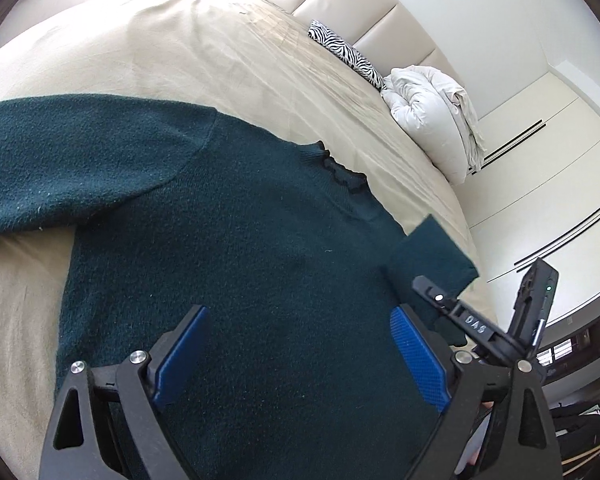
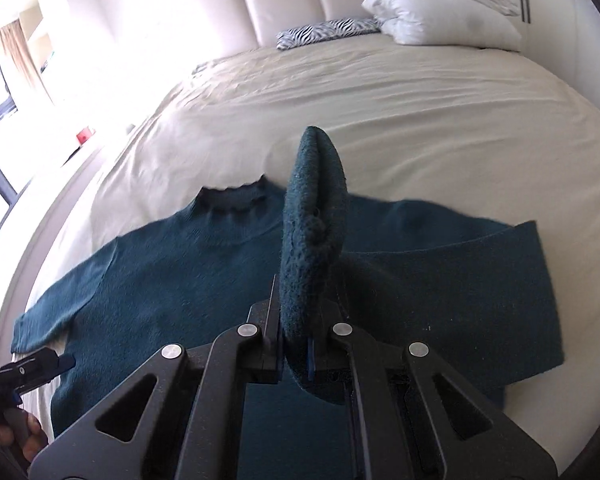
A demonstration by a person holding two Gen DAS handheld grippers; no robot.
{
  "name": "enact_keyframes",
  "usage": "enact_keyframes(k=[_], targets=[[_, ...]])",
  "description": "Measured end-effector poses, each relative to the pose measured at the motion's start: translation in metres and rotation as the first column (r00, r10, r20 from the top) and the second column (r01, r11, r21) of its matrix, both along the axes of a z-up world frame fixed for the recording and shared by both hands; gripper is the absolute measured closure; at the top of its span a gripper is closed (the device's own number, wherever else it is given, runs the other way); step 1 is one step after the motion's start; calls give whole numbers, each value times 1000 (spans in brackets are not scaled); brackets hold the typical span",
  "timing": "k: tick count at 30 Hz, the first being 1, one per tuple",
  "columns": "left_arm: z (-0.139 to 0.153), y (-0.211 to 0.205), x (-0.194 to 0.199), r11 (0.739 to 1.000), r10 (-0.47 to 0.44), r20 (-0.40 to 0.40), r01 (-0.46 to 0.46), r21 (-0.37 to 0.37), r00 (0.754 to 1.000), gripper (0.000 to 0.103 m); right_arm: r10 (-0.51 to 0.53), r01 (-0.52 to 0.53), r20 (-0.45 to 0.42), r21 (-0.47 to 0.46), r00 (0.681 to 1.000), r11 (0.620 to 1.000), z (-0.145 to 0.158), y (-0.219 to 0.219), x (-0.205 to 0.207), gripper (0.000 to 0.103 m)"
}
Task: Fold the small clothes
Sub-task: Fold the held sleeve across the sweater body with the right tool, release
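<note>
A dark teal knitted sweater (image 2: pixel 172 280) with a small ruffled collar lies spread flat, front up, on a bed covered with a creased beige sheet (image 2: pixel 380 120). At the left edge of the right wrist view, one sleeve stretches out toward the side of the bed, and just below its cuff sits the left gripper (image 2: pixel 58 362), black-framed, with a person's hand (image 2: pixel 24 436) on its handle. In the left wrist view that gripper (image 1: pixel 300 354) hangs over the body of the sweater with its blue ridged pads (image 1: pixel 418 358) spread wide and nothing between them; the knit shows in the gap.

Further right, in the centre of the right wrist view, the right gripper (image 2: pixel 294 346) is clamped tight on a folded end of the sweater's other sleeve, which stands up from the jaws as a thick rounded tongue of knit. The rest of that sleeve lies doubled over the right side of the sweater's body.

At the head of the bed, a padded cream headboard (image 2: pixel 280 4) rises behind a flat zebra-print cushion (image 2: pixel 328 32), and to the right of it rests a bundled white duvet (image 2: pixel 440 8).
</note>
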State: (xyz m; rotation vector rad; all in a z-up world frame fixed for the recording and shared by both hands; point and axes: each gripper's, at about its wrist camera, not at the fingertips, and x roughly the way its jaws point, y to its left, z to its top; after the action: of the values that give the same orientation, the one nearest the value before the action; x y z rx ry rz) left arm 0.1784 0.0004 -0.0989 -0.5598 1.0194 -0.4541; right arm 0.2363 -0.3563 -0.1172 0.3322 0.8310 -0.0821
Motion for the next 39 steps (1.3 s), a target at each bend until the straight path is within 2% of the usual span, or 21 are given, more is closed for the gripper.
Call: enact_keyframes(k=[2,4,6,9,10,12,14,17,19,21,22,24,27,29,36,39], targets=[[-6,-2,5,1000,-9,-18,8,-20,1000,10,50,-49,-57,24,997,999,-21,21,14,92],[-11,-7,10,999,-16,-36,15,-42,999,9,104,-103,-67,14,992,995,-33,41,13,71],[-17,-16,17,998,-29,-58,25,-64,998,9,138,-138,-51,2,989,990,-38,67,-7,53],[-24,-35,28,995,-53,-93,45,-85,994,9,156,-156,-5,-8,988,988,-30,82,-36,53],[-25,-43,32,994,-66,-98,57,-93,993,9,152,-152,7,-17,988,988,-29,99,-58,53],[-28,-64,41,992,-104,-112,94,-86,988,9,136,-136,31,6,990,991,-23,99,-87,53],[-37,-85,50,991,-129,-145,125,-42,981,10,105,-109,52,64,993,992,-22,92,-109,53],[-32,-107,57,990,-125,-113,132,53,986,16,37,-43,48,132,998,990,-21,67,-140,53],[-31,-118,65,984,-134,-123,147,99,983,43,-10,-1,63,170,998,985,-19,48,-152,53],[-33,-129,71,973,-142,-131,163,161,981,54,-62,47,71,195,996,980,-18,29,-161,53],[-34,-133,73,966,-144,-132,168,197,981,66,-89,72,72,213,993,974,-18,19,-164,53],[-33,-137,76,955,-140,-131,169,245,981,79,-139,117,71,251,988,961,-19,2,-171,53],[-25,-132,76,952,-152,-107,174,251,983,94,-190,163,69,284,979,945,-20,-18,-179,53],[-16,-125,74,956,-162,-85,178,234,983,95,-210,181,72,294,975,939,-20,-27,-180,53],[17,-106,66,952,-146,61,123,279,987,95,-258,227,61,312,964,923,-21,-51,-185,53],[14,-84,75,961,-97,57,78,267,994,95,-260,231,59,308,964,923,-19,-57,-184,53]])
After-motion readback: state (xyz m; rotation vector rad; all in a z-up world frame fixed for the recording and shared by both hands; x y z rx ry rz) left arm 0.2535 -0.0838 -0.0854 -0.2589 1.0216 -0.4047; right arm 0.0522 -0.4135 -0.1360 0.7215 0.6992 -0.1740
